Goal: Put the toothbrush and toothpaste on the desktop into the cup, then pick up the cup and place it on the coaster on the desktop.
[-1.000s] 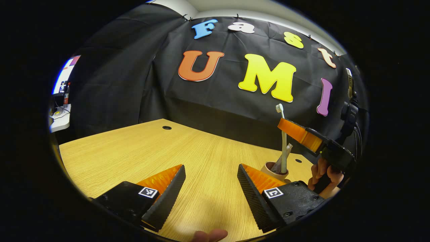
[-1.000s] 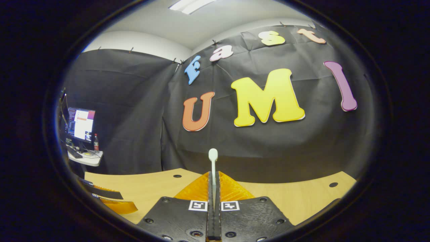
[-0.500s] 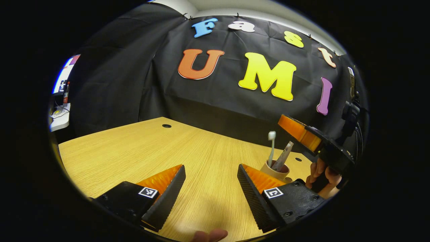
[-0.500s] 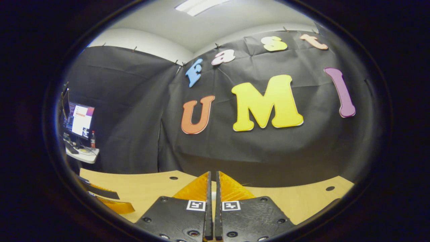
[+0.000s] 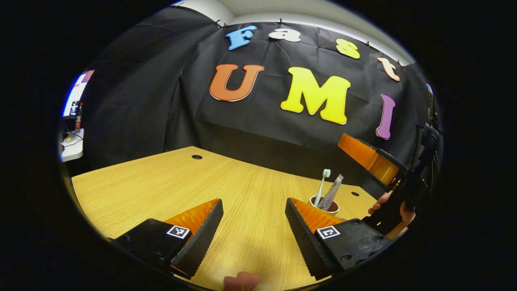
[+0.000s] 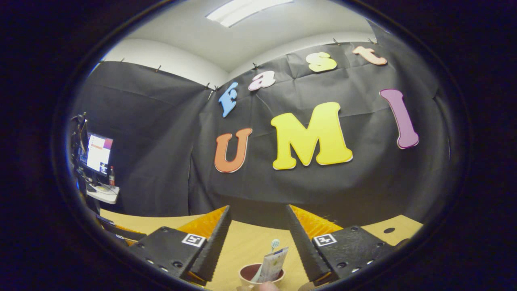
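A tan cup [image 5: 333, 211] stands on the wooden desktop [image 5: 161, 182] at the right of the left gripper view. A white toothbrush [image 5: 322, 186] and a toothpaste tube [image 5: 333, 190] stand inside it, leaning. My left gripper [image 5: 253, 206] hovers low over the desk, open and holding nothing, with the cup just beyond its right finger. My right gripper [image 5: 347, 145], held by a hand [image 5: 394, 206], hangs above and right of the cup. In the right gripper view that gripper [image 6: 257, 210] is open, with the cup [image 6: 246, 271], toothpaste [image 6: 274, 263] and toothbrush head [image 6: 275, 243] below and between its fingers.
The desk has round cable holes [image 5: 196, 157] near its back edge. A side desk with a monitor [image 6: 97, 152] and a bottle stands far left beyond the booth. My left gripper [image 6: 133, 236] shows at the left edge of the right gripper view. A fingertip [image 5: 241, 281] pokes in at the bottom.
The right gripper was shut on the upright toothbrush; it let go, the toothbrush dropped into the cup, and the gripper opened wide and rose above the cup. The left gripper stayed open.
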